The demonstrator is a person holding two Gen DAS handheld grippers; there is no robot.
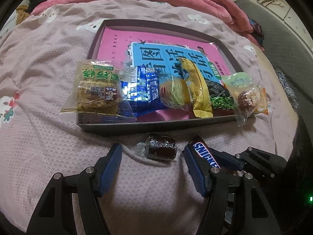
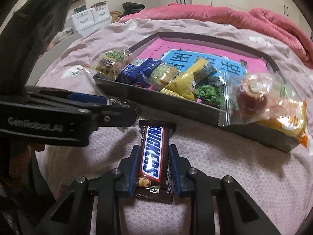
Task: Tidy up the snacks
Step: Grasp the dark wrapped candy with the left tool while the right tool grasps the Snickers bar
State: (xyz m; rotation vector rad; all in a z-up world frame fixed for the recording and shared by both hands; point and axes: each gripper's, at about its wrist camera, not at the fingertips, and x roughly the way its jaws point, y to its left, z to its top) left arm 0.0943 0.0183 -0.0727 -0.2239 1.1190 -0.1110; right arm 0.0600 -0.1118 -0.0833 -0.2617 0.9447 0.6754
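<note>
Your right gripper (image 2: 153, 163) has its jaws drawn narrow, with the blue pads pressing both long sides of the Snickers bar (image 2: 153, 152); the bar lies lengthwise between the fingers, its far end sticking out past the fingertips over the pink bedspread (image 2: 225, 166). Your left gripper (image 1: 152, 163) stands with its jaws fairly wide and holds nothing. A small dark candy in crinkled silver foil (image 1: 161, 146) lies on the bedspread just ahead of the gap between its fingertips, and neither pad touches it. From the left wrist view, the Snickers bar sits just beside the left gripper's right-hand finger. Beyond both grippers lies the shallow dark tray (image 1: 156, 124), with wrapped snacks crowded along its near edge: a rice-crisp cake (image 1: 97, 90), a blue foil packet (image 1: 140, 90), a yellow packet (image 1: 199, 96), a green pea bag (image 1: 223, 99) and a clear-wrapped pastry (image 1: 248, 99) overhanging the tray's corner.
</note>
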